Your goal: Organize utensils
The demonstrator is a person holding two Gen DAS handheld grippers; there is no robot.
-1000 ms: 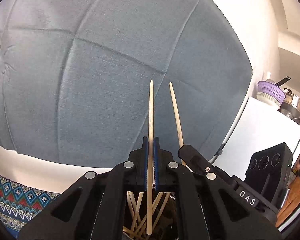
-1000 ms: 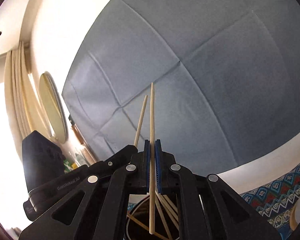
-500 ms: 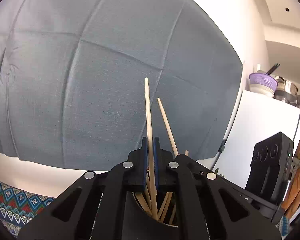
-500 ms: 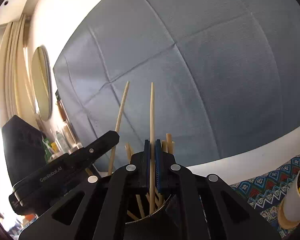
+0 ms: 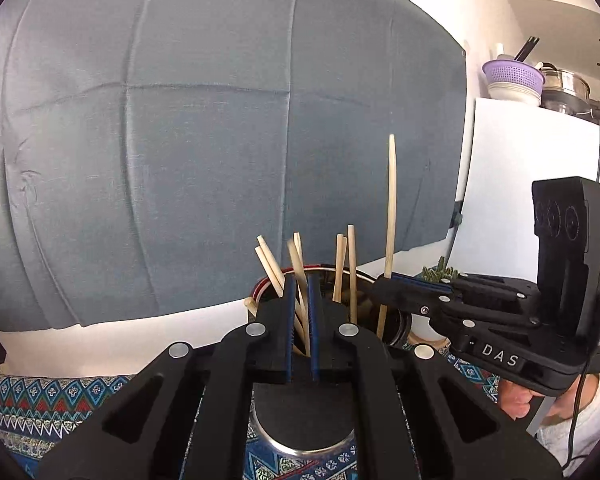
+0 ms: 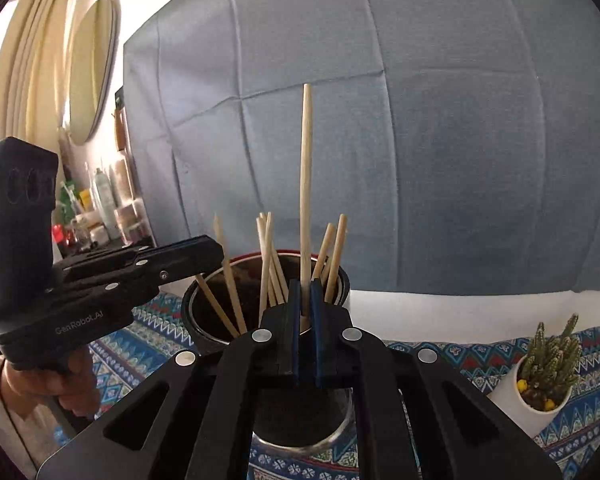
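A dark metal cup (image 6: 204, 312) with a red rim holds several wooden chopsticks (image 6: 266, 260); it also shows in the left wrist view (image 5: 268, 286). My left gripper (image 5: 300, 280) hovers over the cup with its jaws slightly parted; a chopstick (image 5: 298, 264) stands loose between them, down in the cup. My right gripper (image 6: 305, 282) is shut on one tall chopstick (image 6: 306, 184), upright, with its lower end in the cup. That gripper also shows in the left wrist view (image 5: 384, 284), with its chopstick (image 5: 391, 208).
A patterned blue cloth (image 6: 440, 354) covers the table. A small cactus in a white pot (image 6: 548, 368) stands to the right of the cup. A grey-blue sheet (image 5: 180, 140) hangs behind. A white fridge (image 5: 532, 184) is at the right, bottles (image 6: 108, 204) at the left.
Both grippers have come down over the cup. The left chopstick has dropped in among the others and the left jaws have parted. The right chopstick has lowered, still gripped.
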